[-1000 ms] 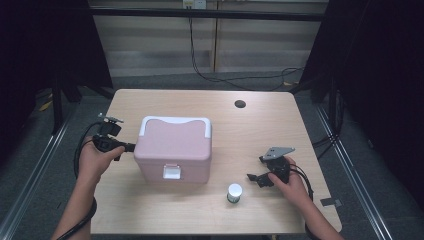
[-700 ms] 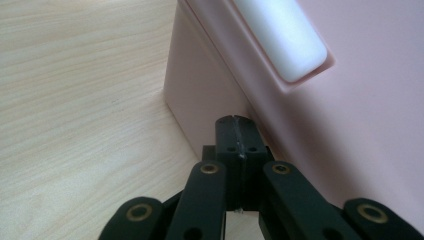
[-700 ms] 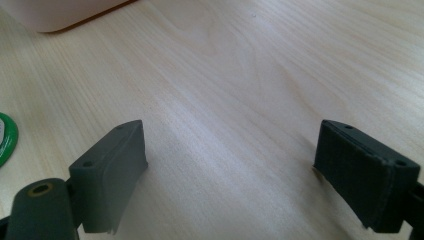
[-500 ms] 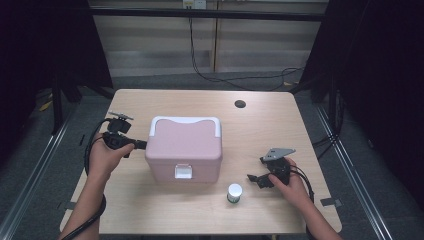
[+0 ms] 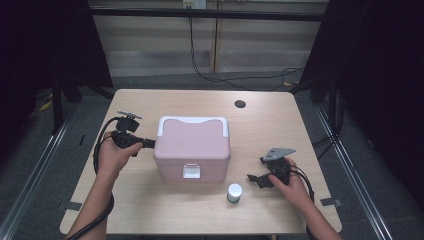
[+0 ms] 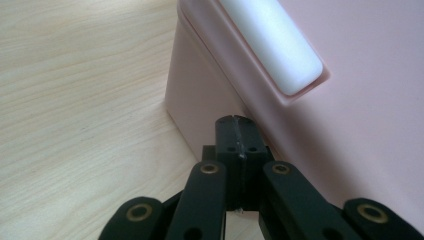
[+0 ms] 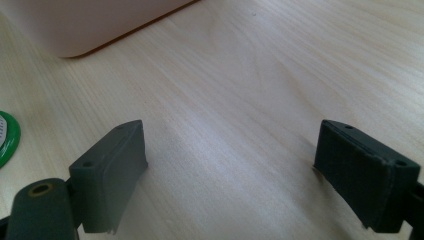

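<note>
A pink box (image 5: 192, 147) with a white handle stands closed in the middle of the wooden table (image 5: 300, 120). My left gripper (image 5: 150, 144) is shut, its tips against the box's left wall. In the left gripper view the closed jaws (image 6: 239, 135) meet the pink wall (image 6: 200, 100) just below the white handle (image 6: 272, 45). My right gripper (image 5: 256, 181) rests low on the table at the front right, open, nothing between its fingers (image 7: 230, 170). A small jar with a white lid (image 5: 234, 192) stands just left of it, in front of the box; its green edge (image 7: 6, 137) shows in the right gripper view.
A dark round hole (image 5: 240, 104) sits in the tabletop behind the box. Black cables trail from both grippers. The floor drops away past the table's edges, with dark frames on both sides. Bare wood lies to the right of the box.
The left gripper has moved to the right with its tips on the box, and the box has slid to the right across the table. The right gripper and the jar stayed put.
</note>
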A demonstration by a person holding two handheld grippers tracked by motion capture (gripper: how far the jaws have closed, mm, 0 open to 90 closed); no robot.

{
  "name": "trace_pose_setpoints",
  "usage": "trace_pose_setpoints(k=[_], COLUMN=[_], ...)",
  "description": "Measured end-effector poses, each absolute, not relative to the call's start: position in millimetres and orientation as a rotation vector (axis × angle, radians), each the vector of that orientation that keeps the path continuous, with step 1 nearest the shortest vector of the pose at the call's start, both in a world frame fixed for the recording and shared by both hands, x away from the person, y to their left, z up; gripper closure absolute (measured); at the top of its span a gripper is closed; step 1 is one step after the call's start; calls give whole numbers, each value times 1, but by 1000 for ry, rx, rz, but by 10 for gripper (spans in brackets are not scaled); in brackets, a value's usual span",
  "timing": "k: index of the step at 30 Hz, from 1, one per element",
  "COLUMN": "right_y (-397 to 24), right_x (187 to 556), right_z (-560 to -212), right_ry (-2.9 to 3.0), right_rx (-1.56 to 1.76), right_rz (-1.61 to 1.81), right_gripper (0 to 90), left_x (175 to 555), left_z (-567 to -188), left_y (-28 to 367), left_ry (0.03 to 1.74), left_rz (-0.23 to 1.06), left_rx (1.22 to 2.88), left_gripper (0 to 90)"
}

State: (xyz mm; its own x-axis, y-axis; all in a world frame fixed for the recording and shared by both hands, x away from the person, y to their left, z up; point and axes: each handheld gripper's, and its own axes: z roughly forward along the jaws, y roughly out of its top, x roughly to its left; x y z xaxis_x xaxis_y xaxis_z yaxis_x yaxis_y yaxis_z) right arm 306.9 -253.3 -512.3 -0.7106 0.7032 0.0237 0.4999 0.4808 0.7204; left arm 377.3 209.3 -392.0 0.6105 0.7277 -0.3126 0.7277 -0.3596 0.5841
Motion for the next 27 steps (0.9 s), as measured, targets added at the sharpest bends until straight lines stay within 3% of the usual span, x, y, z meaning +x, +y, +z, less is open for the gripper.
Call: trace_pose_setpoints(k=[27], right_y=[-253], right_x=[307], right_z=[-512], right_ry=[2456], right_rx=[1024], right_rz=[1061], right_gripper=[122], left_x=[377], left_z=[-394], left_y=[184], left_ry=[1136], left_rz=[-33], left_rx=[2094], left_gripper=[900])
